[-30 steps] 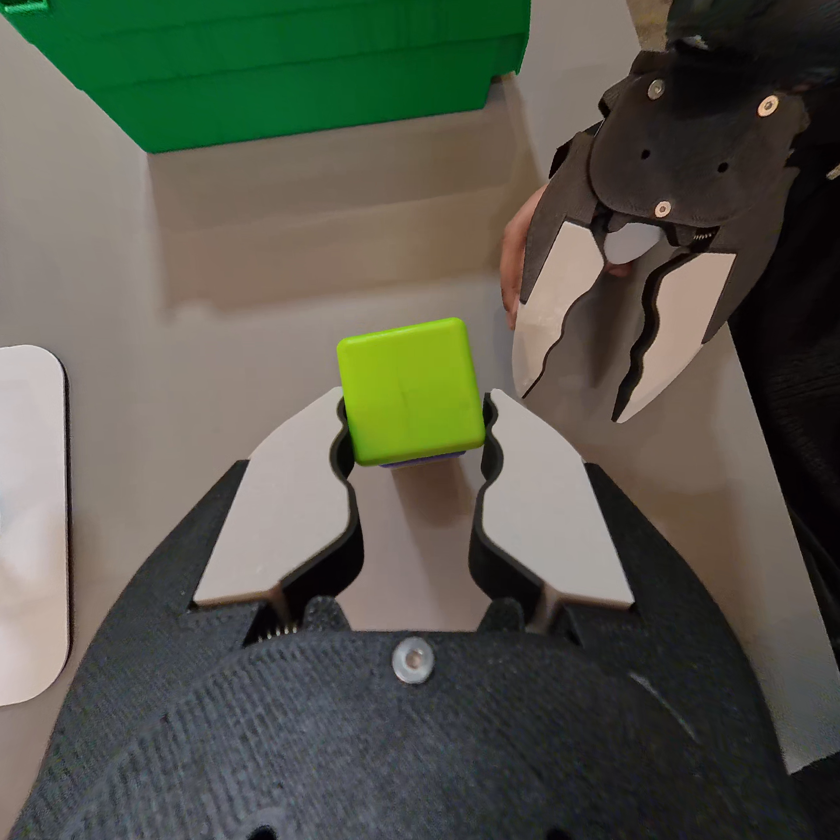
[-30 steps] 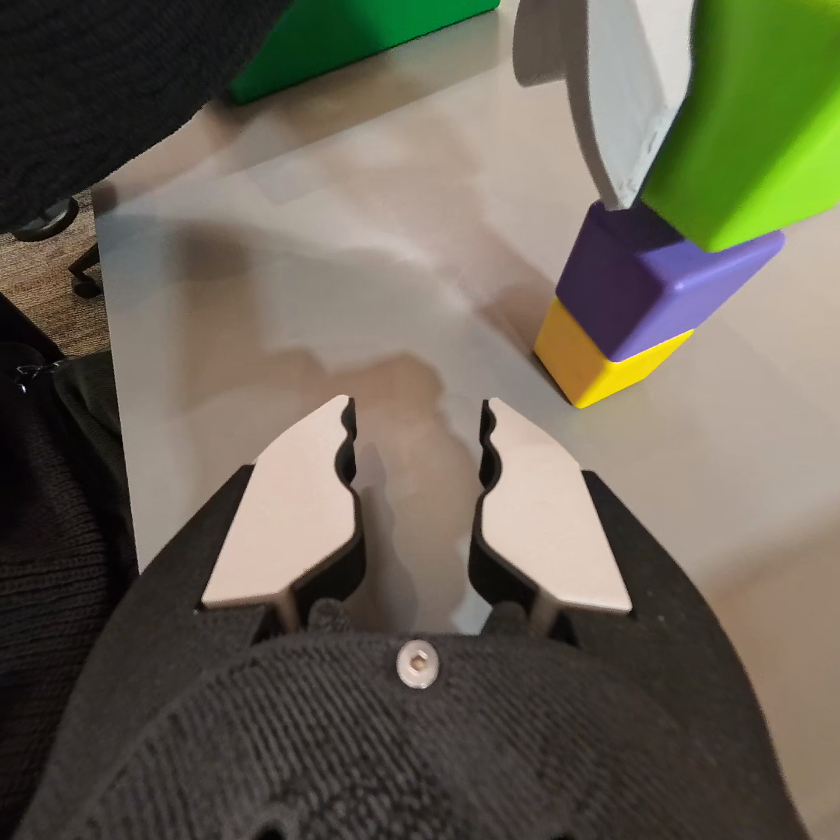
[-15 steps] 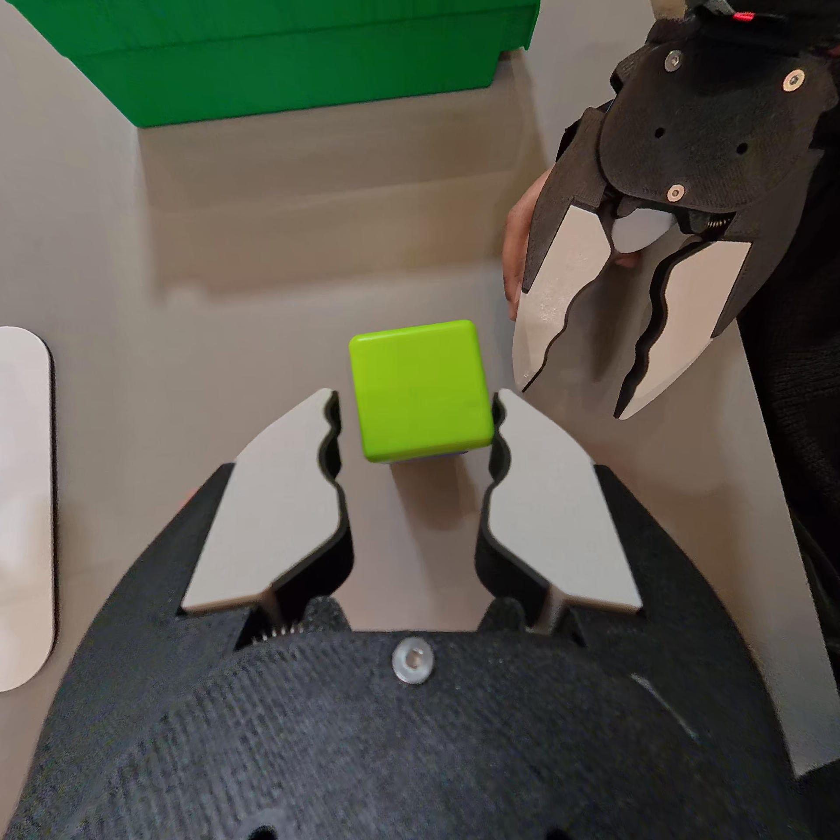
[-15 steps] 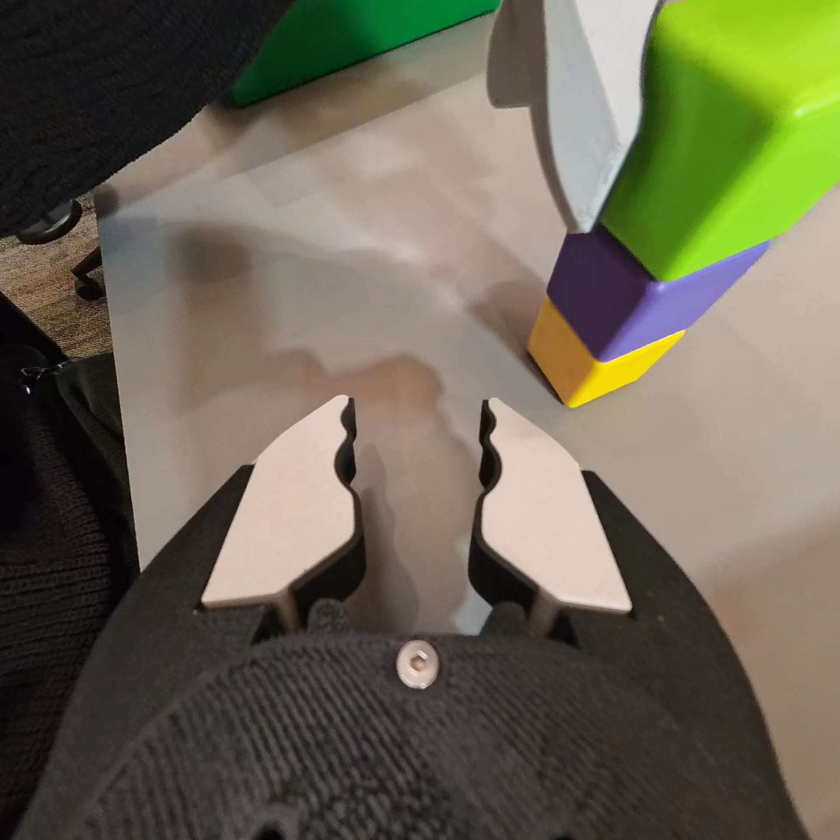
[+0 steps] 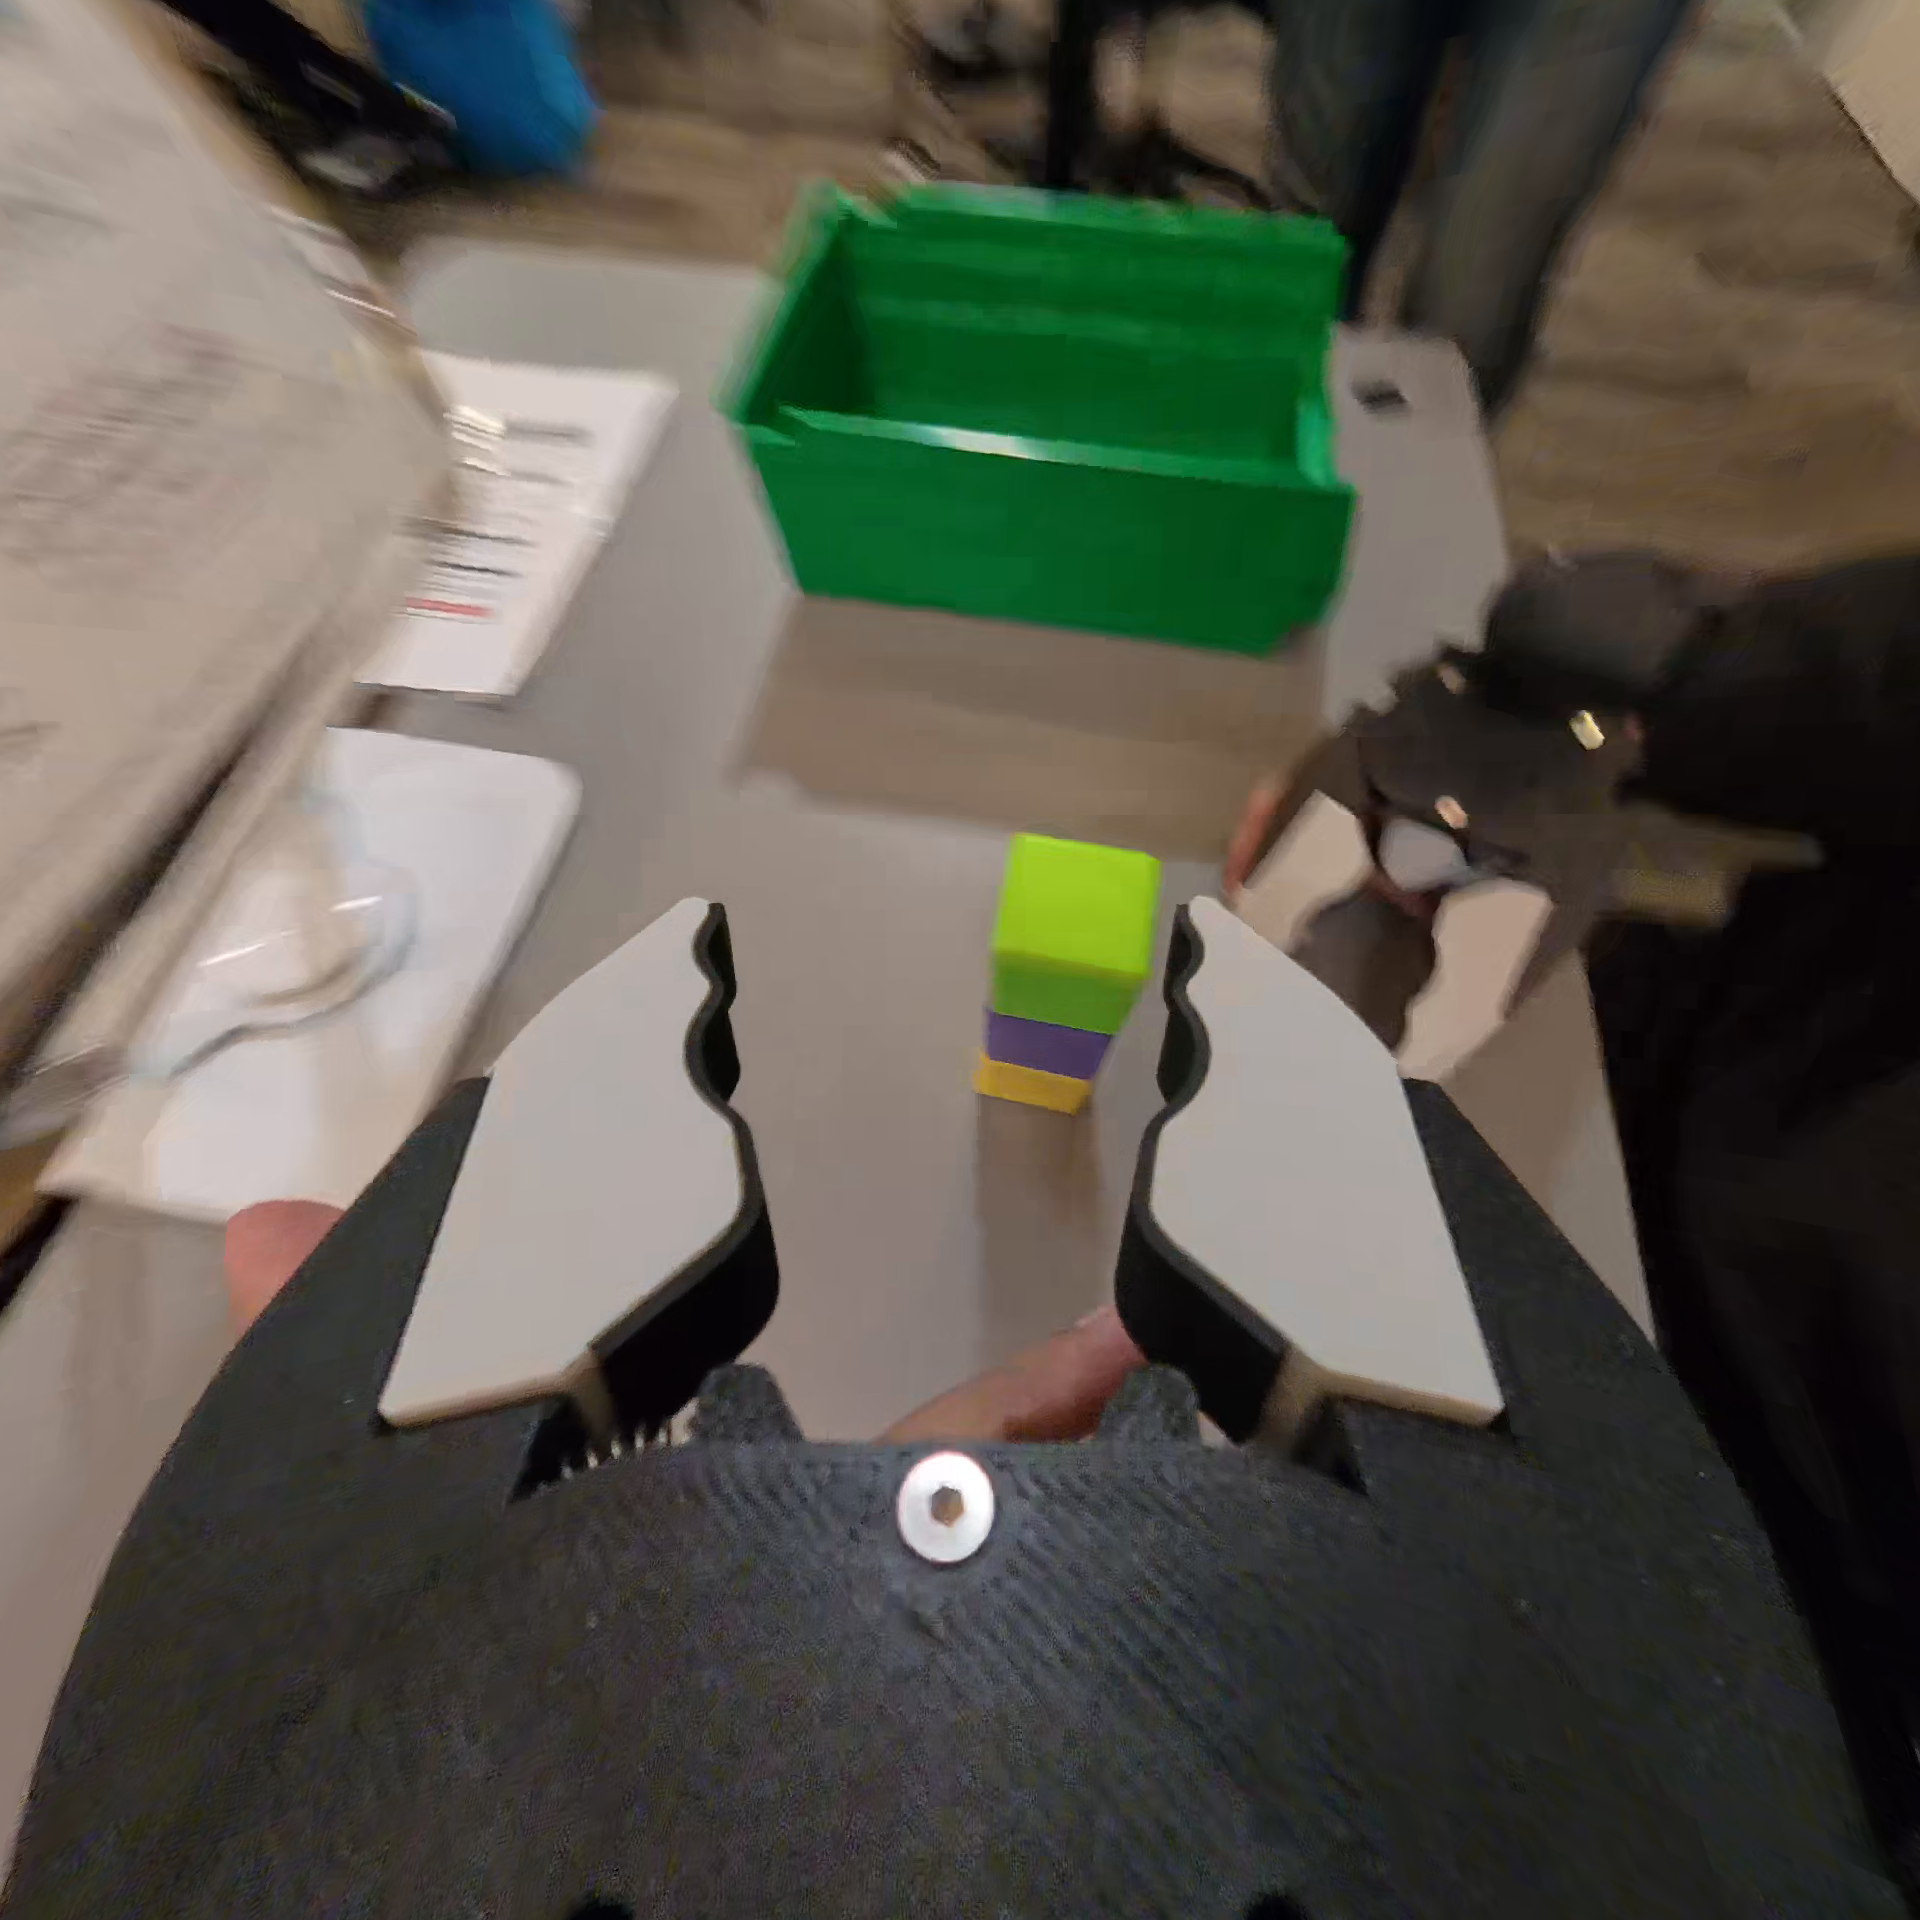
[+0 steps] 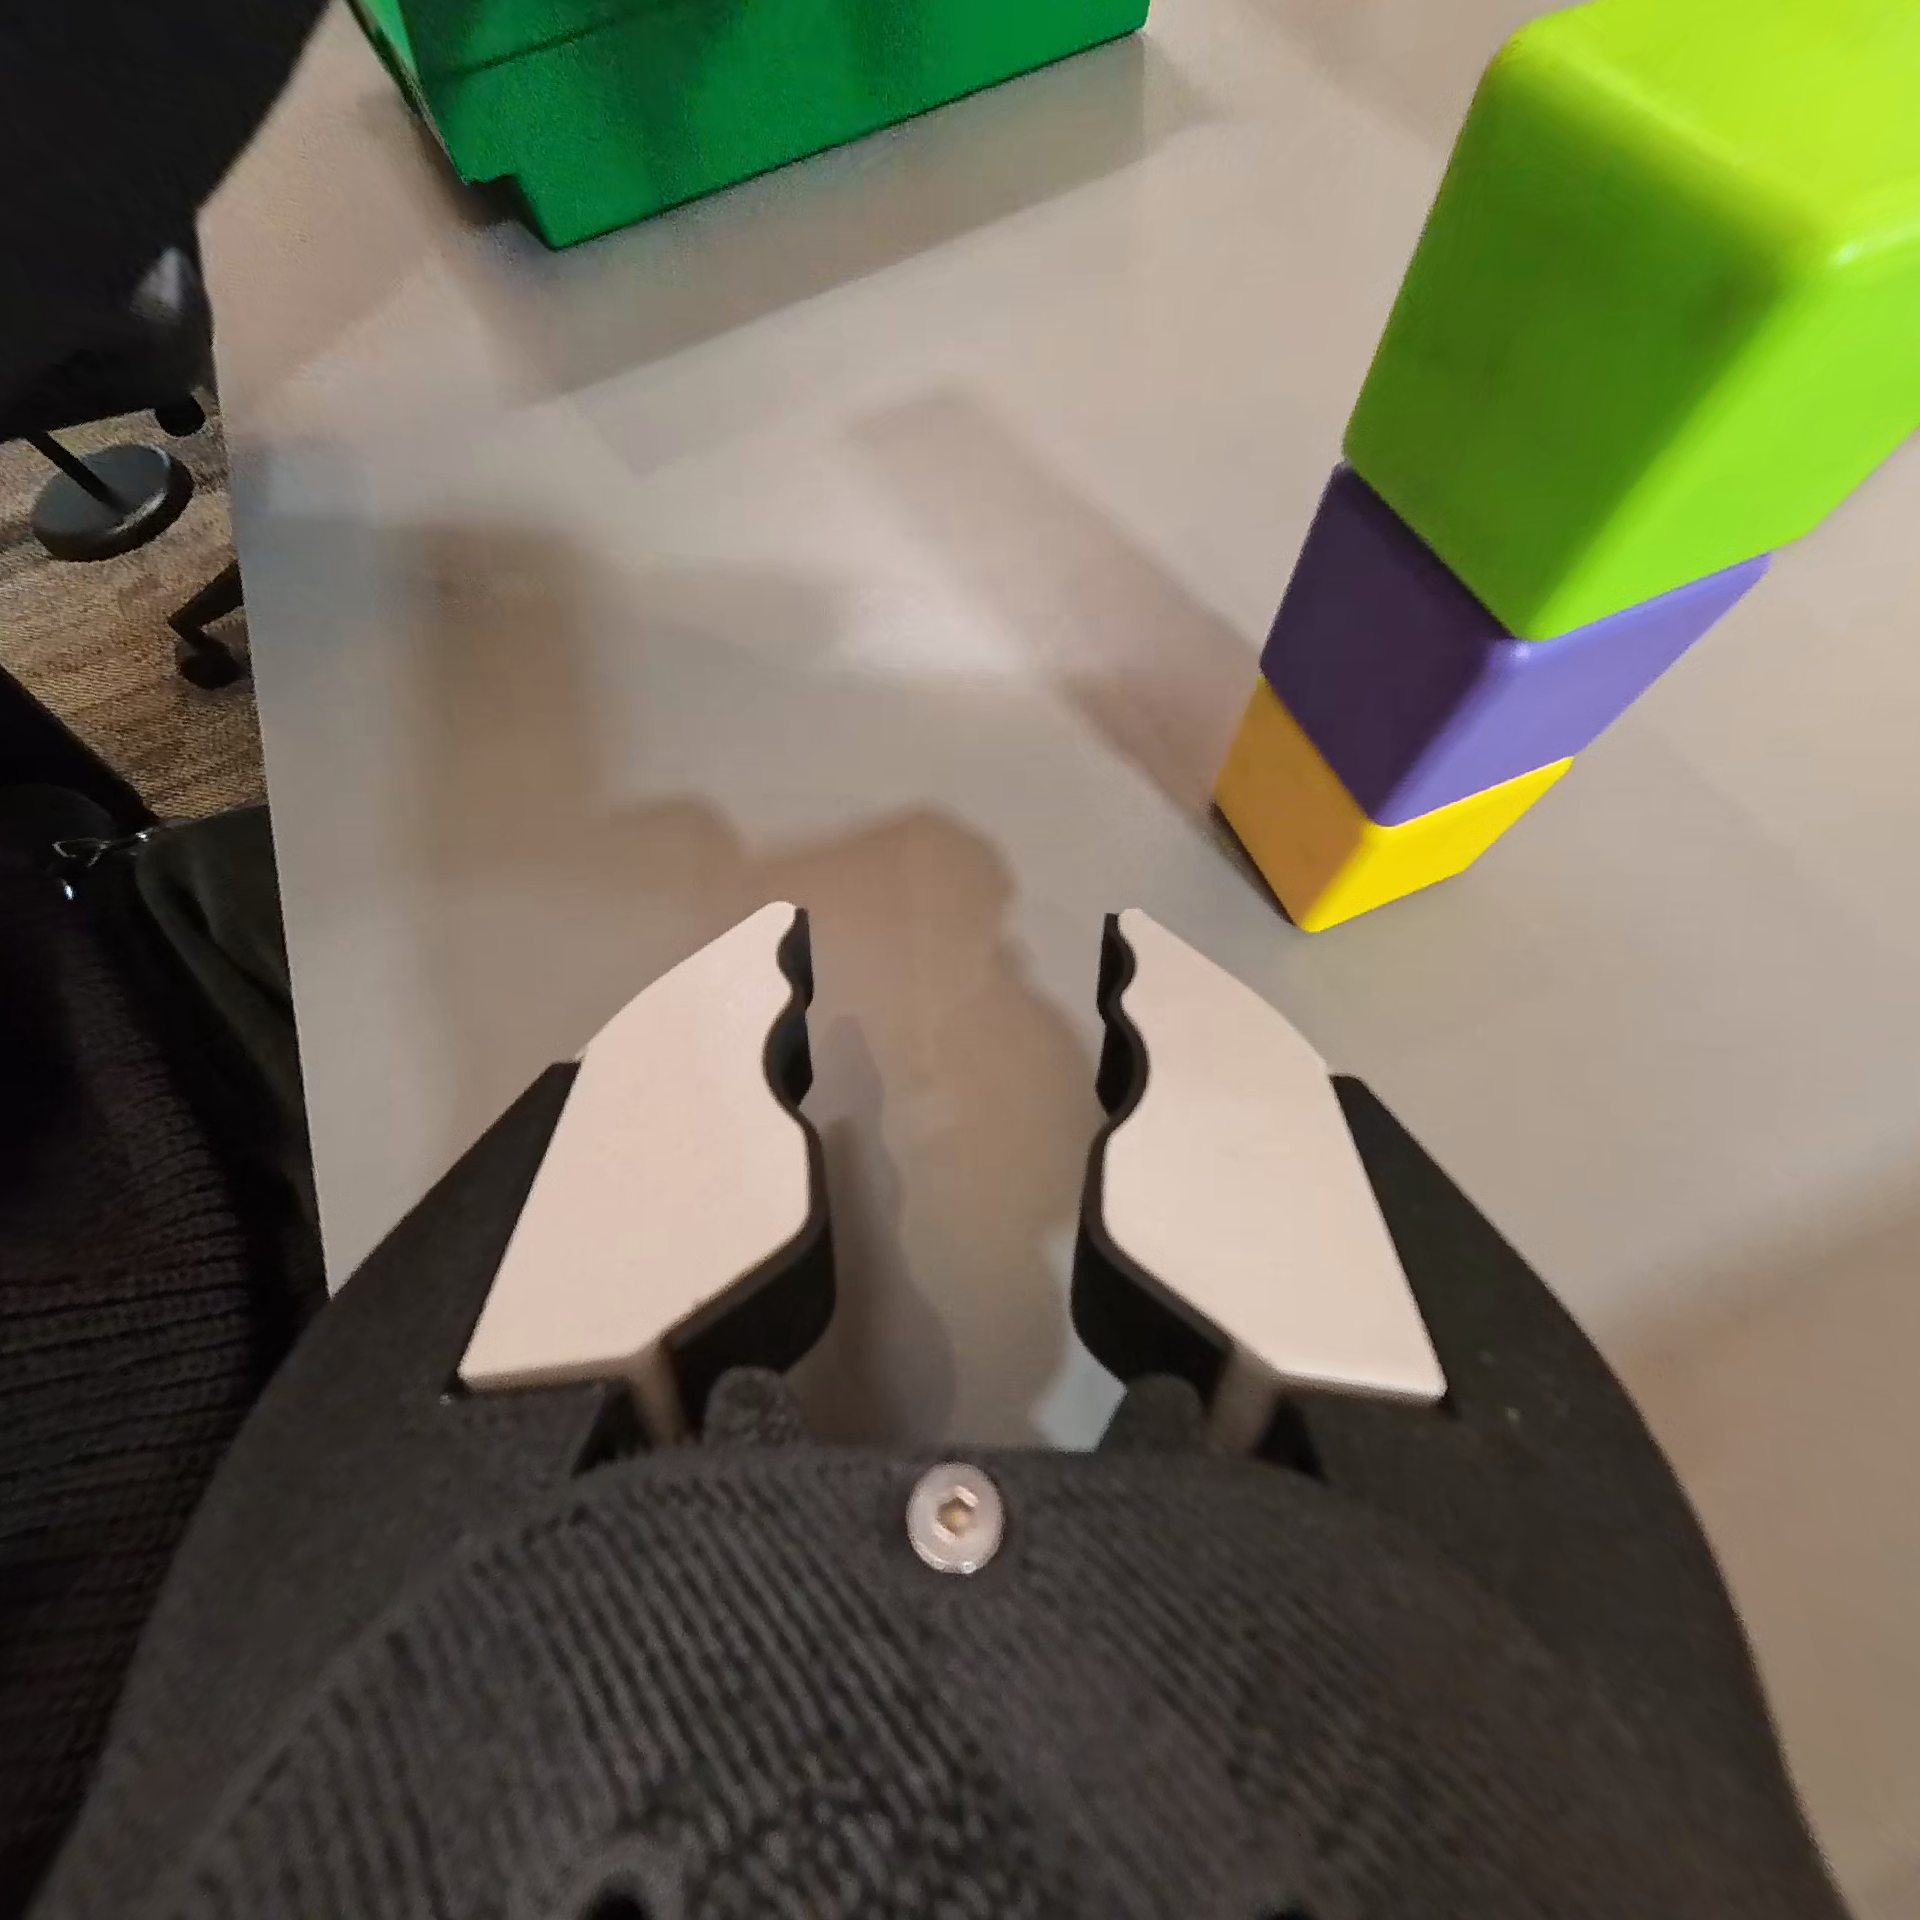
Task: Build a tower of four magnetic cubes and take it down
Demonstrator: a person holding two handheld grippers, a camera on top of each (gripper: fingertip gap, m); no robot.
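Observation:
A stack of three cubes stands on the grey table [image 5: 914, 1195]: a lime green cube [image 5: 1075, 925] on a purple cube [image 5: 1044, 1042] on a yellow cube [image 5: 1031, 1087]. My left gripper [image 5: 948, 925] is open and empty, pulled back and above the stack. In the right wrist view the lime cube [image 6: 1642, 343], purple cube [image 6: 1475, 675] and yellow cube [image 6: 1361, 831] stand at the upper right. My right gripper [image 6: 954, 925] is open and empty, low over the table to the left of the stack. It also shows in the left wrist view [image 5: 1403, 945], right of the stack.
An open green bin [image 5: 1039, 436] stands behind the stack; its corner shows in the right wrist view [image 6: 727, 104]. White sheets [image 5: 520, 520] and a white tray [image 5: 343, 966] lie at the left. The table's edge [image 6: 260, 727] runs down the left, with chair bases beyond. Spacing between my two grippers at the tips: around 20 centimetres. The lime green cube [image 5: 1075, 925] sits 7 centimetres or so from the ends of my left fingers.
My left gripper let go of the lime cube, opened wider and drew back and up from the stack. The lime cube now rests on the purple one. The right gripper barely moved.

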